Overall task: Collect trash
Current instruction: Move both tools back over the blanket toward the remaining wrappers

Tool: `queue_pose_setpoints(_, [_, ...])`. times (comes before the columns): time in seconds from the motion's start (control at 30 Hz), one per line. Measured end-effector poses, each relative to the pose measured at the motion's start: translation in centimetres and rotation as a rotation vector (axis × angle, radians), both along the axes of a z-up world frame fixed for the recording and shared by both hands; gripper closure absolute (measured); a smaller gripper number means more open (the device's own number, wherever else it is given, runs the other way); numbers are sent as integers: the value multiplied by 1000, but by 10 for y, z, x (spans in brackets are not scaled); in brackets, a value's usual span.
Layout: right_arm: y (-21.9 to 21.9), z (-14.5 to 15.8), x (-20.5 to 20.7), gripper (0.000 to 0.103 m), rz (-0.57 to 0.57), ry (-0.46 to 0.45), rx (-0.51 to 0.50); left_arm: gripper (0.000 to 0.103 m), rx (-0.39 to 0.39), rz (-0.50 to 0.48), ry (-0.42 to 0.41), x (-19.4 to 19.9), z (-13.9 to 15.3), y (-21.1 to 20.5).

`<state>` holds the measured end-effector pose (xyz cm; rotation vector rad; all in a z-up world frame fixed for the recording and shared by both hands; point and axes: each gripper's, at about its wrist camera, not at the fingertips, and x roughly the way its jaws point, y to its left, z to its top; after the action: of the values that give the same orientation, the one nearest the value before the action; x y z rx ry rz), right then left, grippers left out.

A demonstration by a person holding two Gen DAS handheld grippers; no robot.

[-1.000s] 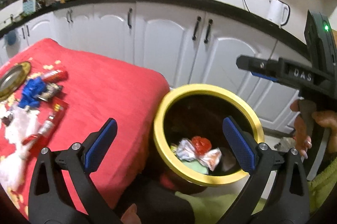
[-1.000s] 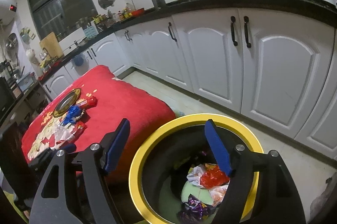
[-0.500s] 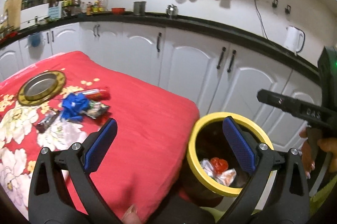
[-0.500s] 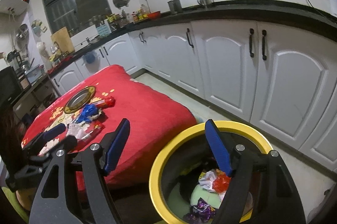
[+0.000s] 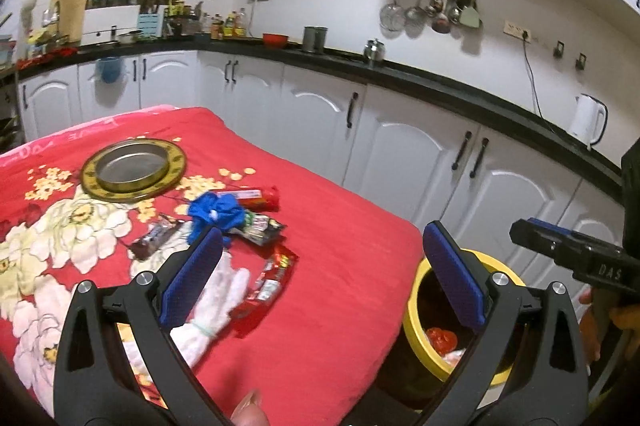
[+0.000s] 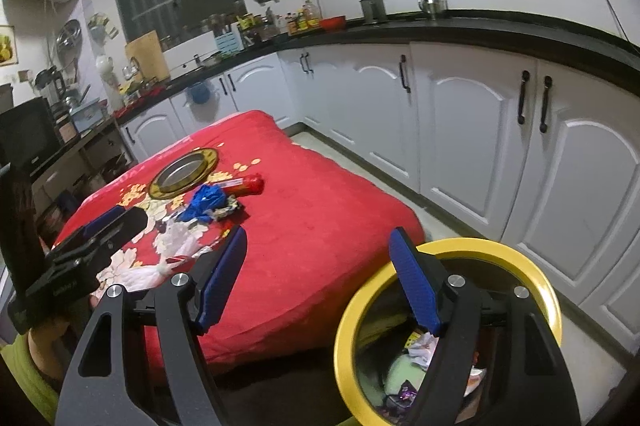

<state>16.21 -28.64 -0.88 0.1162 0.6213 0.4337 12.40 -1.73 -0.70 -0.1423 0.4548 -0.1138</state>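
Red wrappers point(image 5: 272, 278) and a white glove point(image 5: 212, 310) lie just beyond my left gripper point(image 5: 320, 274), nearer it than my right gripper point(image 6: 320, 278); both gape wide, empty.

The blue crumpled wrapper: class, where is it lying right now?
In the left wrist view the blue crumpled wrapper lies left of centre on the red floral cloth, just below the gold-rimmed plate and beside the red tube wrapper.

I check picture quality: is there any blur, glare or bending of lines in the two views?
Left wrist view: the white cloth and red wrapper look smeared; the counter curves from the fisheye. Right wrist view: sharper, the cabinets bow, corners are black, no strong glare.
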Motion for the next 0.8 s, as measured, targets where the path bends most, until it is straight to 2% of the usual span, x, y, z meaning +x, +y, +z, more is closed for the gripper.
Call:
queue_pose_setpoints(0.5, [64,6,11,32,130,-10,-54,11,-6,113,-35,-3,7,47])
queue_pose_setpoints(0.8, [100,2,35,32,185,7,-64,11,-23,226,4,6,1,92])
